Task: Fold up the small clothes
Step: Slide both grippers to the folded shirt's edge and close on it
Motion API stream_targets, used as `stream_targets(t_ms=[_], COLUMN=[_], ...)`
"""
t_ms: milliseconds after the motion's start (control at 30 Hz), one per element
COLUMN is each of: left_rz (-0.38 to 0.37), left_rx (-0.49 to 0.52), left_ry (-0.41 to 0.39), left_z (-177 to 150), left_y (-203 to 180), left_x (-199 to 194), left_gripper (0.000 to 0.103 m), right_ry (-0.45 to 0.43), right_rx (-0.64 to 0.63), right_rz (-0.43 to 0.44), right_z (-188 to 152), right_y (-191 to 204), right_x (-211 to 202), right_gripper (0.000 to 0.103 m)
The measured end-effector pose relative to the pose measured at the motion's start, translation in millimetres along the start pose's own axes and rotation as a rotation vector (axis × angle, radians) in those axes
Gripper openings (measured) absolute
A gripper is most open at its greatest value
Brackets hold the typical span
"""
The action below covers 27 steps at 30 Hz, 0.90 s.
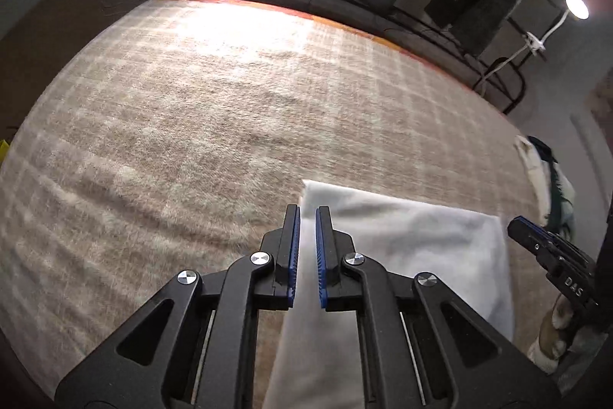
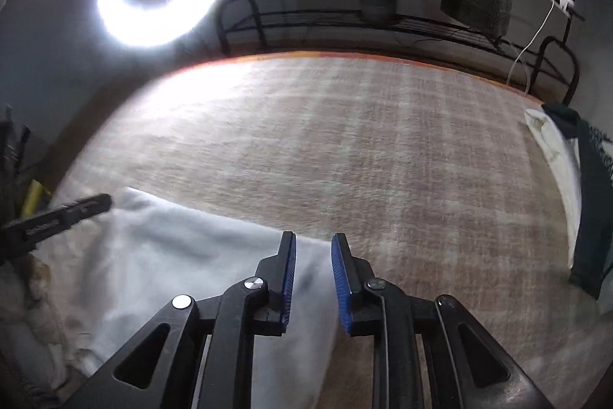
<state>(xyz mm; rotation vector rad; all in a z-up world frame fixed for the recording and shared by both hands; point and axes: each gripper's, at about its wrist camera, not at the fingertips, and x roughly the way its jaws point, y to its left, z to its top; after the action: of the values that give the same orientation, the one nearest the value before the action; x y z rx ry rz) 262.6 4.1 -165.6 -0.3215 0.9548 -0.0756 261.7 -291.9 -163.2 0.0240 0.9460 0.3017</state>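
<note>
Currently we see left tongs (image 1: 307, 207) nearly closed, pinching the white cloth's (image 1: 413, 240) corner, right tongs (image 2: 313, 235) parted over its other edge, cloth lying on the plaid blanket (image 1: 191, 110).

A beige checked blanket (image 1: 230, 94) (fuzzy) bears a white cloth (image 1: 413, 240) and piled clothes (image 2: 574, 179).

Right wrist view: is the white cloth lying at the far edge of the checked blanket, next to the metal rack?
No, the white cloth lies at the near edge of the checked blanket, far from the metal rack.
</note>
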Motion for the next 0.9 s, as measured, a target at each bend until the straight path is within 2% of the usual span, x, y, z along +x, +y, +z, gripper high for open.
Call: stream_targets(t_ms=[100,167,267,333,400,433,500,600,767,800,900], left_rz=[-0.045,-0.047,-0.061,-0.057,-0.048,-0.041,-0.036,-0.041,-0.139,-0.165,-0.199], left_rx=[0.044,0.071,0.067,0.063,0.071,0.071,0.062,0.017,-0.198,-0.242,-0.314], left_ry=[0.009,0.018,0.045,0.057,0.052,0.045,0.046,0.059,0.133,0.161,0.199], left_z=[-11.9,-20.7,-32.3,-37.5,-40.4,-42.1,-44.6,-46.5,-54.0,-56.6,-60.7], left_y=[-12.9,-22.6,-26.2,-24.8,-22.0,-19.0,-10.9,6.5,43.0,49.7,61.1], left_x=[-13.4,-18.3,-22.4,-27.8,-36.1,-41.4,-49.9,-55.4,-52.6,-49.1,-40.9], left_gripper=[0.005,0.005,0.007,0.018,0.034,0.034,0.035,0.041,0.042,0.042,0.042], right_ry=[-0.038,-0.02,0.045,0.1,0.112,0.108,0.131,0.122,0.042,0.032,0.03], right_rx=[-0.029,-0.102,-0.207,-0.271,-0.325,-0.324,-0.257,-0.143,0.054,0.094,0.219], right_rz=[0.167,0.234,0.201,0.18,0.136,0.133,0.154,0.192,0.275,0.279,0.276], right_z=[-6.4,-16.5,-36.7,-52.9,-65.0,-65.1,-62.3,-59.6,-59.5,-62.5,-68.5], right_y=[20.6,44.1,74.1,88.7,94.5,94.6,87.6,70.0,39.9,31.9,6.2], right_x=[-25.9,-33.5,-21.8,-6.7,-0.7,-2.4,-8.1,-29.0,-80.0,-86.1,-95.5], right_gripper=[0.02,0.018,0.017,0.018,0.018,0.018,0.018,0.03,0.036,0.04,0.041])
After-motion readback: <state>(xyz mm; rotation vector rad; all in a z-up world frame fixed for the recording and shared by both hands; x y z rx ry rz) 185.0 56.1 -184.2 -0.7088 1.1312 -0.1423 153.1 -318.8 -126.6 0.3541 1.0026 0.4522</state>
